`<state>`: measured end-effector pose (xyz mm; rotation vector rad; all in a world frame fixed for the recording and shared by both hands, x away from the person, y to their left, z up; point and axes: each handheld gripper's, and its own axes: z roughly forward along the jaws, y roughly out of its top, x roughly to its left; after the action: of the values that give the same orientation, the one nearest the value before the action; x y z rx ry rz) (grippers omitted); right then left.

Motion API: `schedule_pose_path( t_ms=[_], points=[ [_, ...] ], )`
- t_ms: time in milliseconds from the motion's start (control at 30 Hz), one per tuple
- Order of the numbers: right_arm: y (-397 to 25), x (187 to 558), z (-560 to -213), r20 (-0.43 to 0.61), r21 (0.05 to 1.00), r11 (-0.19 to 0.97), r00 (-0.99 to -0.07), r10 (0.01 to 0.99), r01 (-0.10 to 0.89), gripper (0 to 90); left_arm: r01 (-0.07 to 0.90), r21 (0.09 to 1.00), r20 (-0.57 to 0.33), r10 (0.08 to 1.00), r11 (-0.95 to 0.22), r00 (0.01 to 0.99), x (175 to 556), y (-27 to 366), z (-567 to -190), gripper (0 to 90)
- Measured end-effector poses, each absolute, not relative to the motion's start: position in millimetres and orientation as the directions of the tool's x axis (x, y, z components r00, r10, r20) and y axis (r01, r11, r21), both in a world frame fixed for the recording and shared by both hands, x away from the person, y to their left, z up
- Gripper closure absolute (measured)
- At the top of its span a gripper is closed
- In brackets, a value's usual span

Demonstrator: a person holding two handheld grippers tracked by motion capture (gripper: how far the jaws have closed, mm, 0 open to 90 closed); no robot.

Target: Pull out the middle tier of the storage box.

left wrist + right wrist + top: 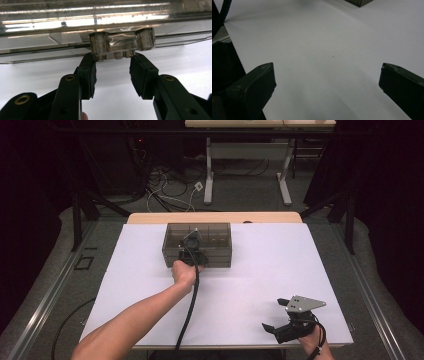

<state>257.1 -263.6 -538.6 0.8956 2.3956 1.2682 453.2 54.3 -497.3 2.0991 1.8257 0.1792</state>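
A smoky see-through plastic box [215, 240] with a lid stands at the back middle of the white table [260, 265]. My left gripper [192, 253] is pressed up against its front wall. In the left gripper view the jaws stand open [112, 63], their tips just below a clear latch [122, 43] on the box's front, one tip at each end of it. My right gripper [275, 316] rests low at the table's front right corner, open, with nothing but bare table between its jaws [327, 75]. A corner of the box [359, 2] shows far off there.
The left gripper's black cable [189, 305] trails back over the table to the front edge. Beyond the table lie a wooden strip [215, 217], floor cables [170, 195] and a desk frame [247, 165]. Metal rails run along both sides.
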Motion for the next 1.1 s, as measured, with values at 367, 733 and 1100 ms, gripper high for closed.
schedule_pose_path(
  t_ms=[367,733,1100],
  points=[
    [-263,258,-540,0.038,0.822,0.414,-0.763,0.645,0.391,0.3,0.93,0.346,-0.129,0.975,-0.125,0.179,449,55,-495,58.3],
    [-263,258,-540,0.043,0.822,0.413,-0.766,0.642,0.392,0.3,0.936,0.338,-0.13,0.979,-0.103,0.155,458,53,-495,51.8],
    [-264,256,-537,0.066,0.816,0.41,-0.77,0.635,0.408,0.3,0.944,0.313,-0.119,0.982,-0.101,0.144,462,51,-493,56.0]
  ],
)
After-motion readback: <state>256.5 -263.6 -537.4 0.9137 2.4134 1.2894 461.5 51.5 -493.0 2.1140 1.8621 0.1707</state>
